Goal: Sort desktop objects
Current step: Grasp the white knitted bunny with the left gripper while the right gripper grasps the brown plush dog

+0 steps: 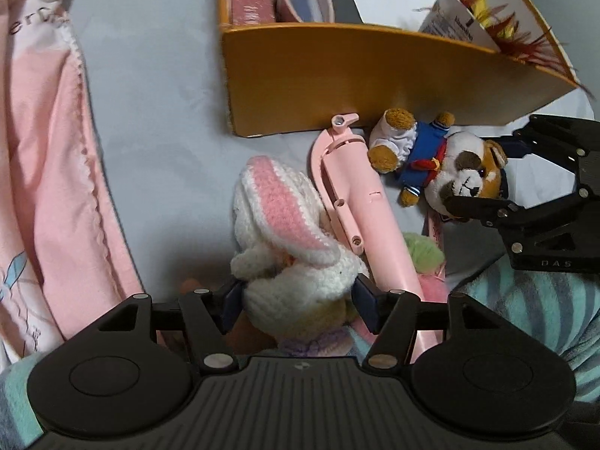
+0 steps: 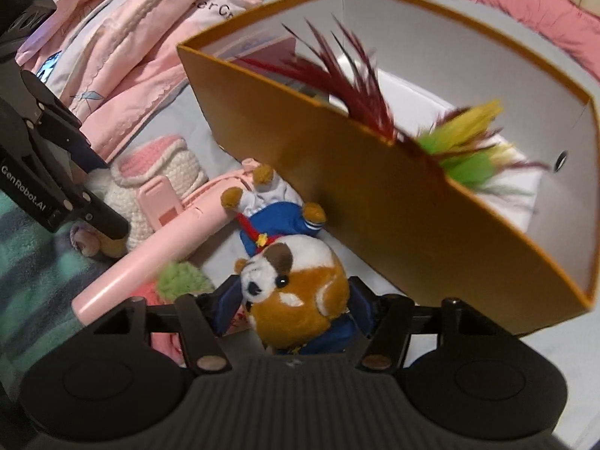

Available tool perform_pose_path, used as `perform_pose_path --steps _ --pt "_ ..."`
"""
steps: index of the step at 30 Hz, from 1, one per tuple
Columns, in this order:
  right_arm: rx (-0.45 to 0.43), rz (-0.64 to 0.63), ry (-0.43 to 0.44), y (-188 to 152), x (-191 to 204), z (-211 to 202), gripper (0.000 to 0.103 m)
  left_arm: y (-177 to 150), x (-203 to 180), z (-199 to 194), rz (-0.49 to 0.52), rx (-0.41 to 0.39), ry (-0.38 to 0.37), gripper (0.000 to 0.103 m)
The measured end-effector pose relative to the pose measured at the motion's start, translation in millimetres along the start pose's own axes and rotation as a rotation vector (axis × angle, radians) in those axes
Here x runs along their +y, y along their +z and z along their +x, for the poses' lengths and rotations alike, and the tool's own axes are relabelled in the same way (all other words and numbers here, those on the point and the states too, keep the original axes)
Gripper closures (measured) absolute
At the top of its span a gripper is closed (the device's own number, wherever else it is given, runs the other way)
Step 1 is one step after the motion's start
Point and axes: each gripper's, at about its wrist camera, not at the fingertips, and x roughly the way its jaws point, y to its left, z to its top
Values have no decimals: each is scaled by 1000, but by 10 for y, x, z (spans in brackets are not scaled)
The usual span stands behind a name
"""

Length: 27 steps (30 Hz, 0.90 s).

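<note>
A crocheted white and pink bunny lies between the wide jaws of my left gripper, which points straight down over it; the pads stand at its sides without squeezing. A plush dog in a blue sailor suit lies by the orange box. My right gripper is open around the dog's head, pads beside it. A long pink plastic handle lies between the two toys. In the left wrist view the right gripper straddles the dog.
The orange box holds small books and a red, yellow and green feather toy. A pink garment lies to the left. A green fluffy ball and a teal striped blanket lie near the handle.
</note>
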Motion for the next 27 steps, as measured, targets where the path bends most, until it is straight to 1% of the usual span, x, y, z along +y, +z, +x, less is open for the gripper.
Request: perform_pose_path --steps 2,7,12,15,16,17,20,24,27 --pt "-2 35 27 -10 -47 52 40 27 -25 40 7 11 3 31" --pt "4 81 45 -8 -37 145 43 68 -114 110 30 32 34 30" --pt "-2 80 11 -9 56 139 46 58 -241 144 54 34 78 30" --pt "-10 97 -22 -24 125 58 47 -10 -282 69 60 12 91 35" --pt "-9 109 -33 -35 137 26 48 -38 -291 33 61 2 94 38" --pt "-7 125 -43 -54 147 -15 48 -70 -295 -9 56 -13 96 42" --pt "-25 171 -53 -159 142 -205 48 -202 -320 -147 38 -77 109 49" --pt "-20 271 -120 -287 70 -378 47 -437 -444 -377 59 -200 148 51" --pt "-3 362 -160 -406 -47 -414 47 -525 -484 -621 41 -291 137 52"
